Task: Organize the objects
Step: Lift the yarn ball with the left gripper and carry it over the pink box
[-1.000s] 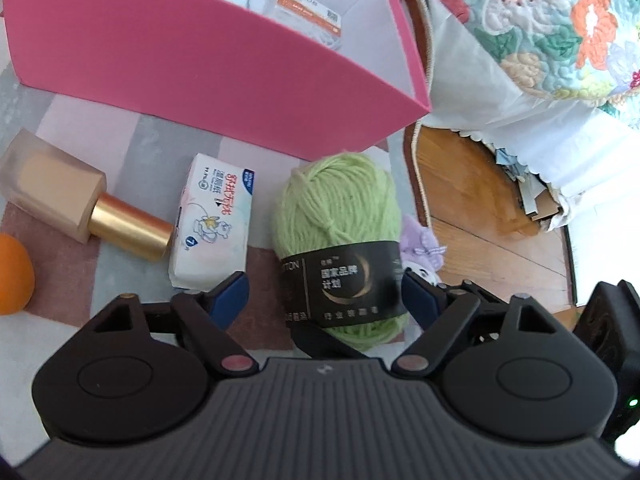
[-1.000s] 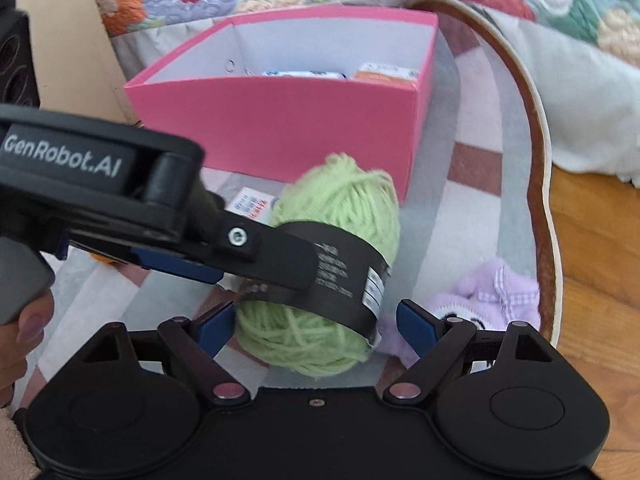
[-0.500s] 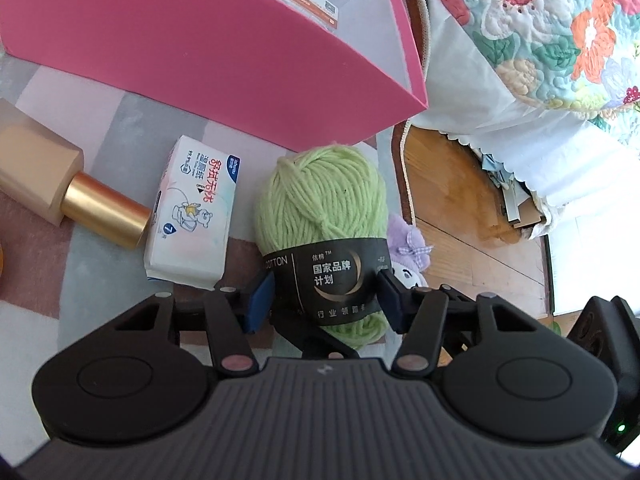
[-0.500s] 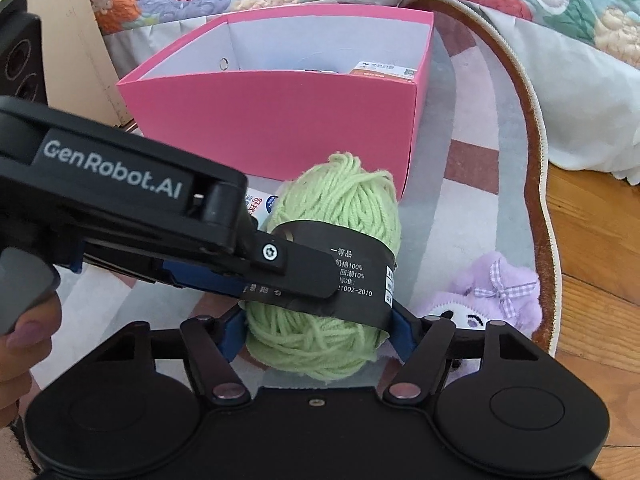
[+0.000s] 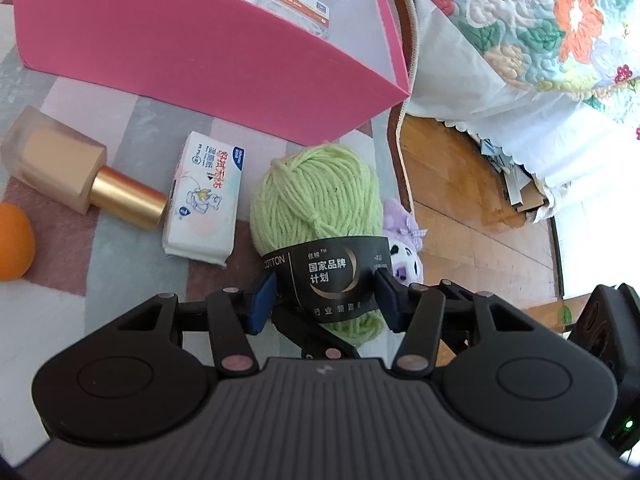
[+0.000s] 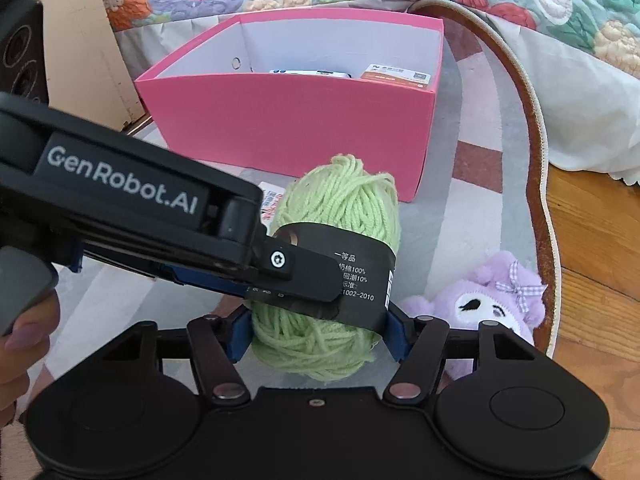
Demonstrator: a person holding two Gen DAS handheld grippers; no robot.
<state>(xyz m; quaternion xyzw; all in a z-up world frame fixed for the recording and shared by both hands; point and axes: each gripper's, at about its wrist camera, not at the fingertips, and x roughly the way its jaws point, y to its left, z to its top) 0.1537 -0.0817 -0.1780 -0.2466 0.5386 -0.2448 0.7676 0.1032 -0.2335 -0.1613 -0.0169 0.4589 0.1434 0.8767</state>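
Green yarn ball [image 5: 316, 208] with black paper band lies on the striped rug [image 6: 480, 208], just in front of the pink box [image 6: 288, 128]. Left gripper [image 5: 324, 300] pinches it across the band; its jaws have just been closing. Right gripper [image 6: 316, 336] pinches the same ball lower down, from a crossing direction; its jaws likewise have just been closing. Tissue pack [image 5: 206, 200] lies just left of the yarn, gold-capped bottle [image 5: 76, 168] and orange [image 5: 12, 240] beyond. Purple plush toy [image 6: 488, 304] sits at the yarn's right.
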